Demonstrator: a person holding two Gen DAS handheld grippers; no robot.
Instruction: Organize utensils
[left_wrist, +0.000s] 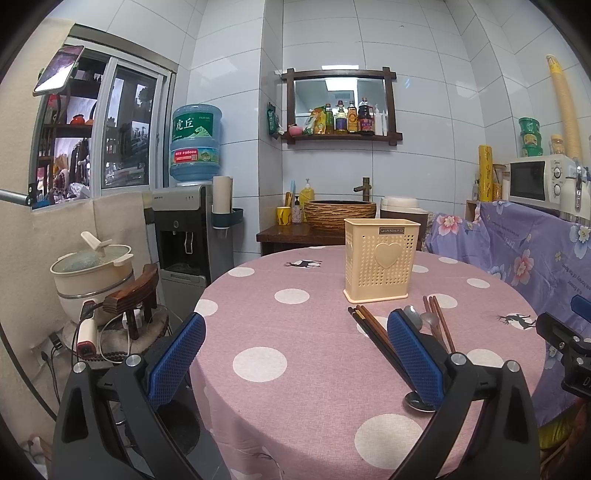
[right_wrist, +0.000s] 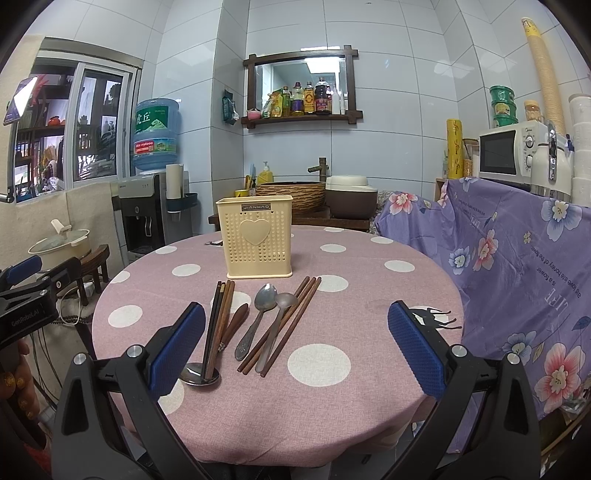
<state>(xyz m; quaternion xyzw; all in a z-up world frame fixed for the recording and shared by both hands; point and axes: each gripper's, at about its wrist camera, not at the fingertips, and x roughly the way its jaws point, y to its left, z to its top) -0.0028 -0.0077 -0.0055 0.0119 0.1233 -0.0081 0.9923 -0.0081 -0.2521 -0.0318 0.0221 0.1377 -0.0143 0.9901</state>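
Note:
A cream perforated utensil holder (right_wrist: 259, 238) with a heart stands upright on the round pink polka-dot table (right_wrist: 332, 387); it also shows in the left wrist view (left_wrist: 380, 258). In front of it lie dark and brown chopsticks (right_wrist: 218, 321), a wooden-handled spoon (right_wrist: 201, 373), two metal spoons (right_wrist: 258, 314) and a second pair of brown chopsticks (right_wrist: 291, 321). My right gripper (right_wrist: 297, 345) is open and empty, above the table's near side, just short of the utensils. My left gripper (left_wrist: 295, 356) is open and empty, left of the chopsticks (left_wrist: 373, 332) and spoons (left_wrist: 417, 317).
A purple floral cloth (right_wrist: 517, 258) covers a counter on the right, with a microwave (right_wrist: 513, 155) on it. A water dispenser (left_wrist: 184, 229), a pot (left_wrist: 92, 273) on a stool and cables stand left of the table. A basin and rice cooker (right_wrist: 351, 199) sit behind.

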